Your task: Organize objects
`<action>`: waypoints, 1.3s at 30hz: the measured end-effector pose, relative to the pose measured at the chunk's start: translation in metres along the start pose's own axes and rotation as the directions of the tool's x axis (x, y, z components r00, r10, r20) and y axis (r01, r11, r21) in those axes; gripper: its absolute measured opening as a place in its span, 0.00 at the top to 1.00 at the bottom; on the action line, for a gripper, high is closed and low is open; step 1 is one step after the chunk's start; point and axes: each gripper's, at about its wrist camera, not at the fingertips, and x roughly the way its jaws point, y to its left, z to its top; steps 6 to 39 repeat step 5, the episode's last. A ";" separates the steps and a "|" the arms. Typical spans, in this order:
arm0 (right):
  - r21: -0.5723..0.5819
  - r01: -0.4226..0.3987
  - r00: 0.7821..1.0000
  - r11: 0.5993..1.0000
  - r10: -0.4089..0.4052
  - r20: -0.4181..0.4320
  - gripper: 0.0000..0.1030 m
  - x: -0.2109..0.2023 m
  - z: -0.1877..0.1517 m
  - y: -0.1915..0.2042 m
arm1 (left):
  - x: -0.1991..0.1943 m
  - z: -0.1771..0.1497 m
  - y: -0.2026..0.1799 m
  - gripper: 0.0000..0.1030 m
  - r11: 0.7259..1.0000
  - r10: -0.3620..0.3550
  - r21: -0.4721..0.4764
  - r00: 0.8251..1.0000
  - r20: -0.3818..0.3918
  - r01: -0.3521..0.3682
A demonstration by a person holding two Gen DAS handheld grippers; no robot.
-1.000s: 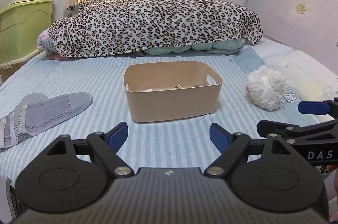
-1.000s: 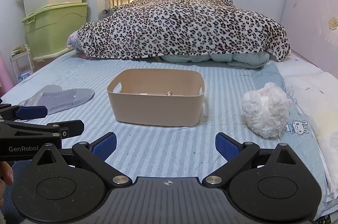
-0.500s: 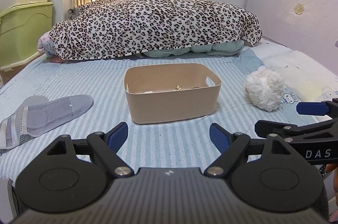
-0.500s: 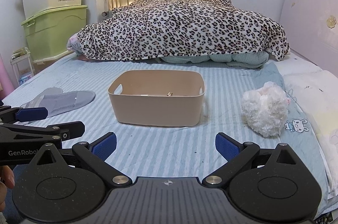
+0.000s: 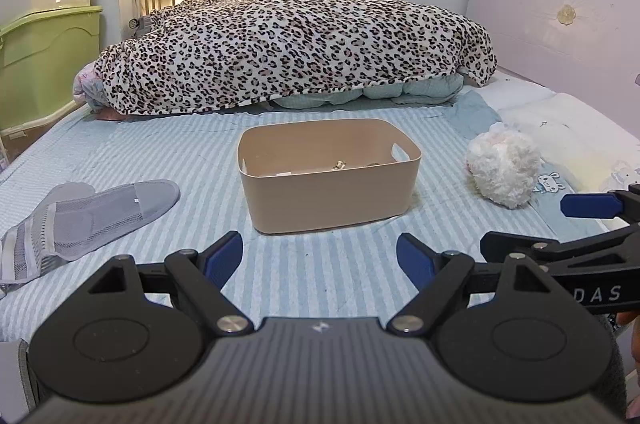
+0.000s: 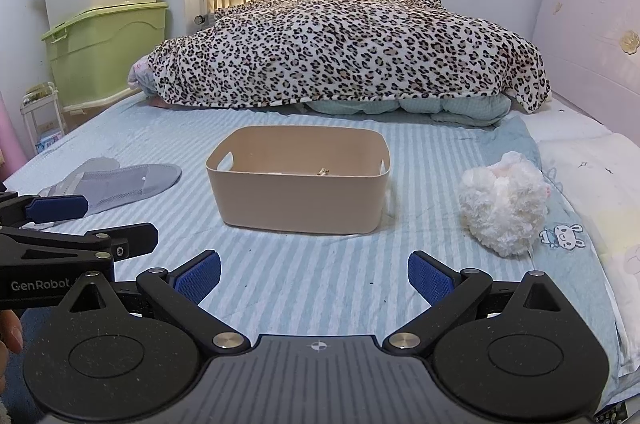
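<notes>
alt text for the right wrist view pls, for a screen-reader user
The open right gripper hangs empty above a blue striped bedsheet, facing a beige bin. A white fluffy toy lies right of the bin, a grey slipper left of it, and the left gripper shows at the left edge.
</notes>
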 end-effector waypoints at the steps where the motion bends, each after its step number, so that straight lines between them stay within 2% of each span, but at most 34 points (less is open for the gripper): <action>1: 0.001 -0.001 1.000 1.000 0.001 -0.002 0.01 0.001 0.000 0.000 | 0.000 0.000 0.001 0.18 1.000 0.000 -0.001 1.000 -0.002 0.000; 39: 0.000 -0.001 1.000 1.000 0.001 -0.004 0.01 0.001 0.000 0.000 | 0.002 -0.001 0.003 0.18 1.000 -0.006 -0.010 1.000 -0.011 0.006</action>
